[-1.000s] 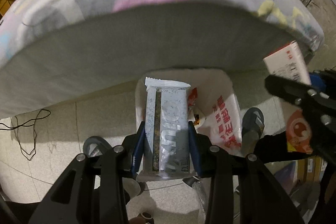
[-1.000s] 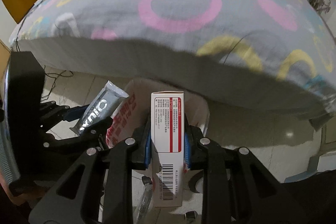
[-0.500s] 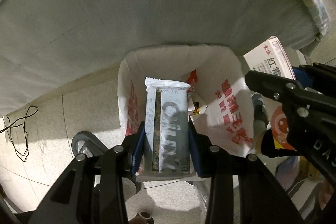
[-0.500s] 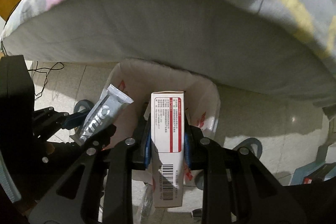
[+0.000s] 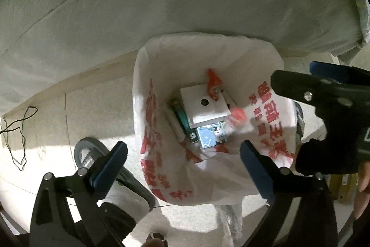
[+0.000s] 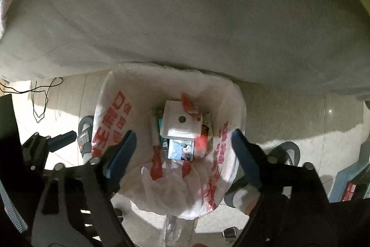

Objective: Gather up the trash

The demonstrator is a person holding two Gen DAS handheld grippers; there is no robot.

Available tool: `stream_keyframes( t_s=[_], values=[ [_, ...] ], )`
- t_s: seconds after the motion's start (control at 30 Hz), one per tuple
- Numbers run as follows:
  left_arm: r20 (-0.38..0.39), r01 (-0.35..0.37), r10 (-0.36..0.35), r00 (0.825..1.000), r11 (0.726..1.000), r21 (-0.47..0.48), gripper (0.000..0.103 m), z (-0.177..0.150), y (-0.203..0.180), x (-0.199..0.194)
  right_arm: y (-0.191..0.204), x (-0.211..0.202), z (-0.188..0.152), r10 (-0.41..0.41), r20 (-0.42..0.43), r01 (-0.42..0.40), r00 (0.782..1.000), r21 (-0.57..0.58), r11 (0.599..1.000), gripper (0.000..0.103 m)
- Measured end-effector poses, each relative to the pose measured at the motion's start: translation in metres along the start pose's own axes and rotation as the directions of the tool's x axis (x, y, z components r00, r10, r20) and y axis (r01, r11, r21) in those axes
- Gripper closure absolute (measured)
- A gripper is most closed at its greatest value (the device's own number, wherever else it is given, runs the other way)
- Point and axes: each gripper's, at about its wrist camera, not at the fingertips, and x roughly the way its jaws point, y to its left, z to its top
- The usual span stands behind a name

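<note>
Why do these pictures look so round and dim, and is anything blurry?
Both views are fisheye: straight edges bow, corners go black. Left wrist view: a red item in the trash bag is motion-smeared. Right wrist view: the bed's side is in shadow, and floor tile shows glare.

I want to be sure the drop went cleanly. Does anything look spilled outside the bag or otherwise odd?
Nothing stands out. Both the left gripper and right gripper are open and empty over the white trash bag. The trash, including a white box, lies at the bag's bottom; none shows on the floor around it.
</note>
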Motion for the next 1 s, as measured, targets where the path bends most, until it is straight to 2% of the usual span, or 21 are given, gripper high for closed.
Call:
stream_keyframes(
  t_s=[0.1,0.13,0.23,0.3,0.47,0.67,0.73,0.83,1.0],
  values=[
    [-0.002,-0.009,0.009,1.000,1.000,0.000,0.008,-0.001,-0.001,0.001,0.001,0.006,-0.001,0.009,-0.019,-0.009,1.000,0.007,1.000,0.016],
    [0.001,-0.013,0.013,1.000,1.000,0.000,0.008,-0.001,-0.003,0.001,0.000,0.008,-0.001,0.012,-0.028,-0.012,1.000,0.020,1.000,0.012],
    [0.008,-0.018,0.018,1.000,1.000,0.005,0.008,-0.002,-0.006,-0.003,-0.006,0.012,-0.001,0.057,-0.055,-0.053,0.997,0.071,0.996,0.012],
    [0.015,-0.033,0.033,0.999,0.999,0.008,0.008,-0.001,-0.007,-0.007,-0.005,0.007,0.000,0.038,-0.040,-0.036,0.998,0.059,0.998,0.012],
    [0.066,-0.036,0.036,0.997,0.999,-0.002,0.008,-0.002,-0.003,-0.024,0.000,-0.023,-0.004,0.056,-0.003,-0.056,0.998,0.054,0.997,0.012],
    [0.136,-0.049,0.053,0.989,0.998,-0.037,0.008,0.001,0.000,-0.064,0.005,-0.060,-0.010,0.048,0.035,-0.049,0.998,0.050,0.998,0.012],
    [0.151,-0.061,0.068,0.986,0.997,-0.052,0.008,0.002,0.001,-0.079,0.007,-0.077,-0.012,0.023,0.055,-0.025,0.998,0.036,0.999,0.010],
    [0.189,-0.100,0.111,0.976,0.993,-0.067,0.008,0.002,0.001,-0.107,0.008,-0.103,-0.014,-0.009,0.100,0.006,0.995,0.025,1.000,0.007],
    [0.270,-0.099,0.135,0.953,0.985,-0.141,0.008,0.004,0.008,-0.164,0.003,-0.162,-0.010,-0.007,0.195,-0.001,0.981,0.042,0.999,0.007]
  ],
)
